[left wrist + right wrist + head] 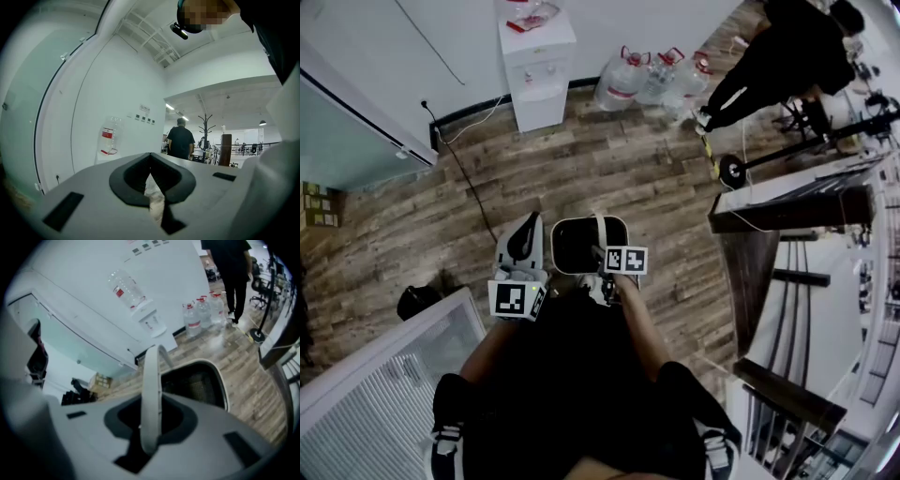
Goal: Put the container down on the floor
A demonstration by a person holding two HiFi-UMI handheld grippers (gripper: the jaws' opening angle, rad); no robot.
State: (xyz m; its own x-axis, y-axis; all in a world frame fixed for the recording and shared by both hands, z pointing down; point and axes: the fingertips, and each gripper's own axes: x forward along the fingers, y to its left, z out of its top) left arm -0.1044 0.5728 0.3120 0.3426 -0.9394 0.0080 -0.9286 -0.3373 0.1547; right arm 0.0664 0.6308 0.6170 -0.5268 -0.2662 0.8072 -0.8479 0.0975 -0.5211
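Note:
The container (581, 246) is a dark bin with a white rim and a white bail handle (601, 232). It hangs above the wooden floor in front of me. My right gripper (604, 257) tilts downward and is shut on that handle (151, 399), and the bin's mesh inside (199, 383) shows just beyond the jaws. My left gripper (526, 234) is held level to the left of the bin and apart from it. Its jaws (151, 164) are closed on a crumpled white scrap of paper (154, 199).
A white water dispenser (537, 66) stands at the far wall, with several large water bottles (628, 80) beside it. A person in black (787, 56) is at the back right. A dark table and railing (787, 211) are on the right, a glass partition (384, 375) at lower left, and a cable (461, 164) on the floor.

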